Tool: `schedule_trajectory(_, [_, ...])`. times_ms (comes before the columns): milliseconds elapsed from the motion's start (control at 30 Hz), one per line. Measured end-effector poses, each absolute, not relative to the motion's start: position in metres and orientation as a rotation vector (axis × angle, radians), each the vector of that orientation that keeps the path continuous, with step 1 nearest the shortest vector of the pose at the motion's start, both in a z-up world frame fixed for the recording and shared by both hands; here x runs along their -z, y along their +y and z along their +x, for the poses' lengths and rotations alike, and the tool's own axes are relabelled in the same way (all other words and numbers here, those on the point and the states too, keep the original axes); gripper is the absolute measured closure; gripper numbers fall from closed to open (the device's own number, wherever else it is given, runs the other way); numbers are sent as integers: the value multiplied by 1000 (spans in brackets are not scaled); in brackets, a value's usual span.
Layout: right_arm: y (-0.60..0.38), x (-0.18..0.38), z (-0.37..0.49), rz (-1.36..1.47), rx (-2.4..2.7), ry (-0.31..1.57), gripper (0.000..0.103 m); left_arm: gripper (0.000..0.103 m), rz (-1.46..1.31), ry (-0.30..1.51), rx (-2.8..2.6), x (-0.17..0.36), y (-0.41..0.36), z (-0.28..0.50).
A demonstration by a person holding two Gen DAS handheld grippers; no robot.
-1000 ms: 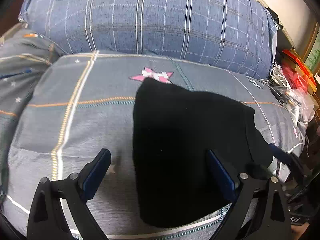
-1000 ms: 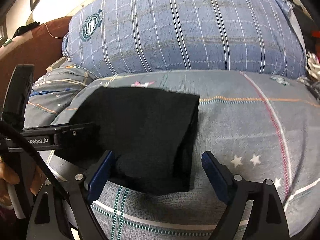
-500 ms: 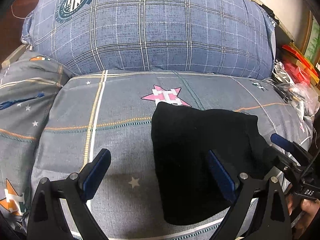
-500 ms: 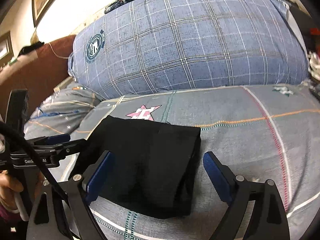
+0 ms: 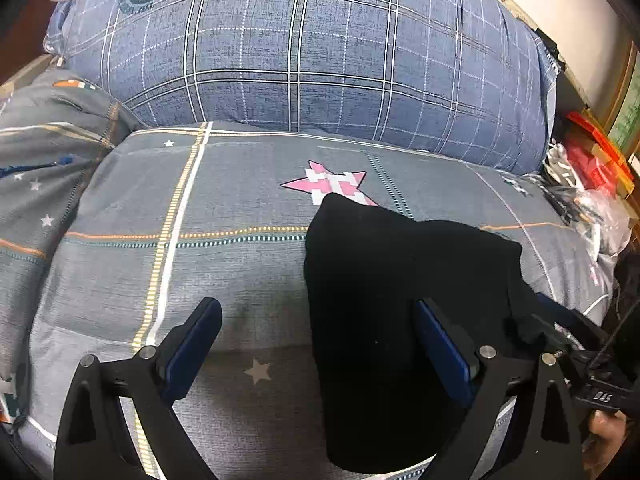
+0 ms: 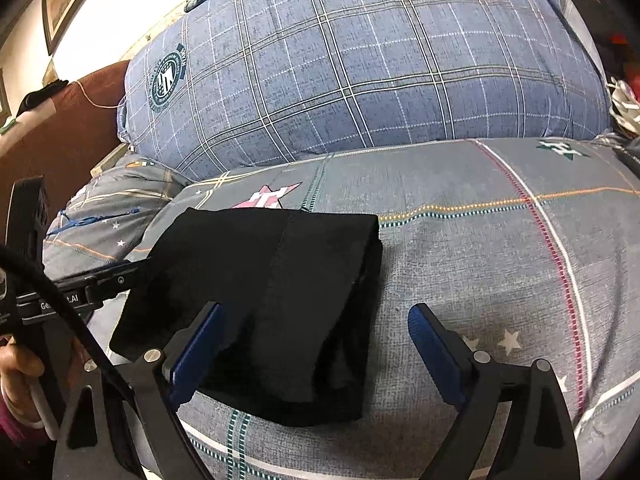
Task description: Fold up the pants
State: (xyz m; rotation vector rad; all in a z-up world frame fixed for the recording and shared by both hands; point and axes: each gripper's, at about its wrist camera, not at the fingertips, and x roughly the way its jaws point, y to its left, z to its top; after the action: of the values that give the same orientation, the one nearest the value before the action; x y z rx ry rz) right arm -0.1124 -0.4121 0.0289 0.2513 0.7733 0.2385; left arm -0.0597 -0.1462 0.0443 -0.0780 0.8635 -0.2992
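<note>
Folded black fabric pants (image 6: 276,304) lie on grey star-patterned bedding (image 5: 240,272). Left tongs (image 5: 316,344) and right tongs (image 6: 312,344) are spread, gripping nothing.

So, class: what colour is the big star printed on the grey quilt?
Pink and white star, clearest in the left wrist view.

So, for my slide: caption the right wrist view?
Open right gripper over folded black pants on a grey star-print quilt.
</note>
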Motion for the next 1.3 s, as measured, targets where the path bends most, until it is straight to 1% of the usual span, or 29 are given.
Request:
schedule_trajectory(333, [-408,-18,-107,252,-249,821,6,7,-137,888,364,-40,-145,-58])
schedule_trajectory(500, [-415,-13,-106,291,-244,837,4,5,-174,912,418,-34,-149,-56])
schedule_trajectory(700, [-420,-4,-101,358,-262,870,1,4,-224,1014,464,-12,-156,-44])
schedule_trajectory(733, [-421,-3,-100,369,-268,867,1,1,-231,1011,467,-11,-155,-43])
schedule_trajectory(833, [-419,-2,-95,374,-281,863,0,1,-221,986,476,-10,-158,-44])
schedule_trajectory(867, [-417,-2,-95,368,-297,858,2,1,-214,981,481,-10,-158,-45])
schedule_trajectory(900, [-414,-2,-94,363,-320,857,7,1,-208,973,489,-11,-159,-46])
schedule_trajectory(933, [-410,-3,-95,352,-347,857,25,8,-199,967,497,-11,-161,-47])
schedule_trajectory(967, [-407,-4,-96,331,-340,850,27,28,-198,965,511,-12,-161,-48])
schedule_trajectory(1000, [-404,-5,-98,309,-337,847,29,35,-210,973,545,-13,-162,-49])
schedule_trajectory(1033, [-405,-7,-100,318,-334,840,38,37,-217,978,544,-18,-161,-49])
schedule_trajectory(1067, [-408,-9,-101,345,-340,830,48,42,-219,976,548,-22,-160,-49])
schedule_trajectory(1100, [-412,-12,-102,378,-346,817,51,45,-219,973,553,-25,-160,-49])
schedule_trajectory(1133, [-413,-17,-103,393,-357,801,58,50,-222,969,557,-30,-159,-49])
schedule_trajectory(1200, [-408,-26,-102,369,-364,783,61,54,-233,953,560,-41,-156,-47])
schedule_trajectory(1300, [-400,-40,-93,362,-386,761,62,56,-199,911,550,-66,-151,-34])
